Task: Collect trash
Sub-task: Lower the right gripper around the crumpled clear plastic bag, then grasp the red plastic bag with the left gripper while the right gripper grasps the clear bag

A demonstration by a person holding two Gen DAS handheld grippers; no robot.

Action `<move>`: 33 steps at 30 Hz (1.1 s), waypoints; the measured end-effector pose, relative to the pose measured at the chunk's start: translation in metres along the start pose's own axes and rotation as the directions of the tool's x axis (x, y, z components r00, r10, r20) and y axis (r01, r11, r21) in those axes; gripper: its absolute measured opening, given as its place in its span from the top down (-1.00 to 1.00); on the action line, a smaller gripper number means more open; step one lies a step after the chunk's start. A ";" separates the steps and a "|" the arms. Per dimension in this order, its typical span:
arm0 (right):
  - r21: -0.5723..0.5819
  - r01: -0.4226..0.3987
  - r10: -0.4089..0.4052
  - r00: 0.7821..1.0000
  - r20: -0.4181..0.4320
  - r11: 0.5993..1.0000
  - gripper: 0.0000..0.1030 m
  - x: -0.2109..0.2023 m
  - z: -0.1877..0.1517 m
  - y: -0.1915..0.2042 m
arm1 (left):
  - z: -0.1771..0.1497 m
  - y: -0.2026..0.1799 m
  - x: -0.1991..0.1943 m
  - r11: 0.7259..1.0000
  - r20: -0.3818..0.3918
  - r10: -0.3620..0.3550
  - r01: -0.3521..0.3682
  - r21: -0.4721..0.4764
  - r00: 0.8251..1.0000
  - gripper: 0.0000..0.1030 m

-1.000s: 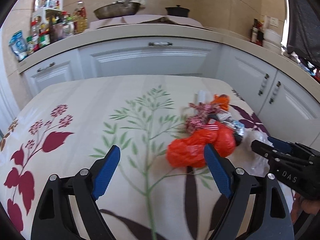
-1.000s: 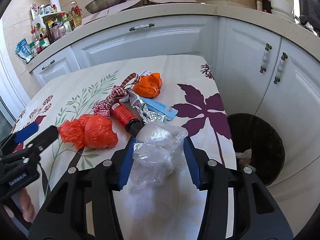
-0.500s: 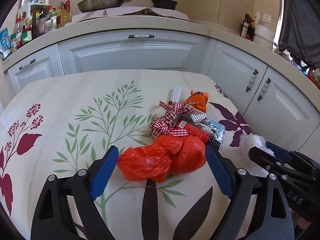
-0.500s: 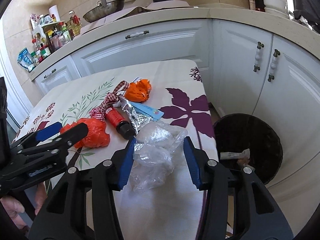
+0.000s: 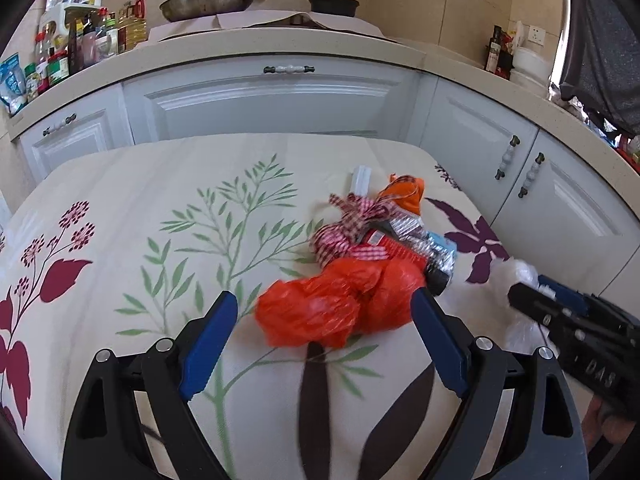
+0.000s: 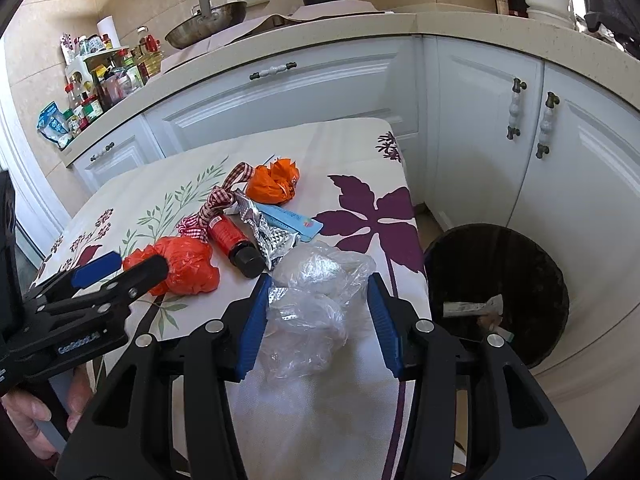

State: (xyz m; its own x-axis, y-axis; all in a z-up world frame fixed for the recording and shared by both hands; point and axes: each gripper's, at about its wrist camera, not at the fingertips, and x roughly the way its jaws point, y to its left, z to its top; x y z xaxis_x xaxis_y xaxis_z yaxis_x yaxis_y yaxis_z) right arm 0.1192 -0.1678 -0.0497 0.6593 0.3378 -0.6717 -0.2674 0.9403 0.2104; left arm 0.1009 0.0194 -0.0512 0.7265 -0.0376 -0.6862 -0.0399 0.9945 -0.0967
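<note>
Two grippers work over the table at this moment. The left gripper [image 5: 324,316] has its blue jaws spread wide, and the red-orange plastic bag [image 5: 340,308] lies between the fingertips. The right pad looks very close to the bag or just touching it; the left pad is clearly apart from it, so the bag is not squeezed yet. The right gripper [image 6: 316,312] stands about half open around the crumpled clear plastic bag [image 6: 316,296]. The film fills most of the gap and meets the left pad, but whether the pads really press it I cannot tell.

Beyond the jaws, on the flowered tablecloth [image 6: 360,148], the rest of the trash lies in one small heap: a red bottle with a black cap [image 6: 234,242], a silver foil wrapper [image 6: 268,232], a light blue flat packet [image 6: 292,220], a red and white checked ribbon [image 6: 218,202] and a smaller orange bag [image 6: 274,184]. A white strip [image 5: 360,178] lies behind them.

On the floor beside the table stands a dark trash bin [image 6: 496,296], with a few scraps of paper or wrapper already inside. So I judge the task is only at its beginning: nearly everything is on the table, and two bags are next to go.

For writing, the left gripper's body reads "GenRobot.AI" in the right wrist view, and "DAS" shows on the right gripper in the left wrist view. The bottle label is too small to read.
</note>
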 end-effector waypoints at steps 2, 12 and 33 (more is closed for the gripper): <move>-0.001 0.000 0.000 1.000 -0.001 1.000 0.08 0.000 0.000 0.000 | -0.002 0.005 -0.003 1.000 0.005 0.008 -0.008 -0.007 1.000 -0.66; -0.019 -0.001 0.001 1.000 -0.002 1.000 0.08 0.000 0.000 0.010 | -0.001 0.019 0.000 1.000 -0.004 -0.016 0.016 -0.010 1.000 -0.26; -0.032 0.040 -0.036 0.994 0.103 0.999 0.08 -0.034 0.000 0.006 | -0.003 0.009 -0.043 1.000 0.090 -0.007 0.006 0.012 0.996 0.86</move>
State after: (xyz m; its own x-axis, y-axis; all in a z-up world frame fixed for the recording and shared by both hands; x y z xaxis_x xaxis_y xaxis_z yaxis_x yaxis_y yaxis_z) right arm 0.0953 -0.1733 -0.0251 0.7375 0.3058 -0.6021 -0.2630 0.9513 0.1610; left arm 0.0672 0.0301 -0.0242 0.7857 -0.0358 -0.6176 -0.0273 0.9953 -0.0924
